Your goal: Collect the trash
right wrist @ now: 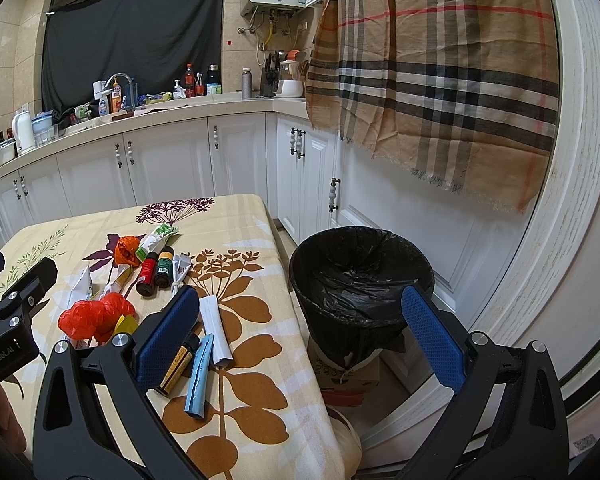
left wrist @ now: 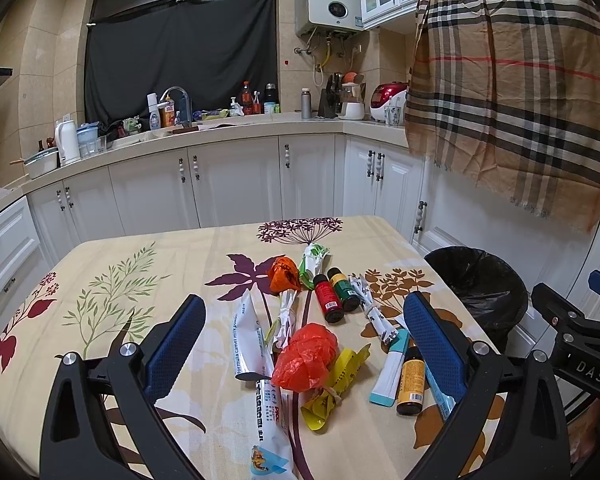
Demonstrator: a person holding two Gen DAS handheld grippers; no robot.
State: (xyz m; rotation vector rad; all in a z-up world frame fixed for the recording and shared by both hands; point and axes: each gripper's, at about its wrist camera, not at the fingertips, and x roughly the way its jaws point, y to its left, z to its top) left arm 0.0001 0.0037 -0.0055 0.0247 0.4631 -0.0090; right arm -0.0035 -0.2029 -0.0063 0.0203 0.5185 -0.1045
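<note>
Jaws of the left gripper (left wrist: 304, 336) are spread wide with nothing held between them, and the same is seen of the right gripper (right wrist: 300, 334), whose blue pads are wide apart and empty. Between the left gripper's pads, on the floral tablecloth (left wrist: 112, 280), the trash is laid out: a crumpled red plastic bag (left wrist: 306, 358) lying partly over a yellow wrapper (left wrist: 334, 386), a white milk-powder sachet (left wrist: 248, 344) beside them, a blue-and-white tube (left wrist: 390, 372) and an amber bottle with a yellow label (left wrist: 412, 380) toward the right pad. Farther off, a red-labelled bottle (left wrist: 328, 298) and a green-labelled bottle (left wrist: 342, 288) are seen side by side, with an orange bag (left wrist: 284, 274), a green-and-white wrapper (left wrist: 314, 260) and a rolled white wrapper (left wrist: 370, 308) near them. Beyond the table's edge, the trash bin with its black liner (right wrist: 360, 276) is framed between the right gripper's pads, standing on the floor just beside the table. No collected item can be made out in the bin, though its bottom is lost in dark folds of liner, so the task is judged barely begun or not begun: every piece seen is left on the cloth and is yet to be carried over. The near end of the sachet is cut off at the frame's lower edge, the amber bottle is partly covered by a pad in both views, and the small print on most labels cannot be read.
</note>
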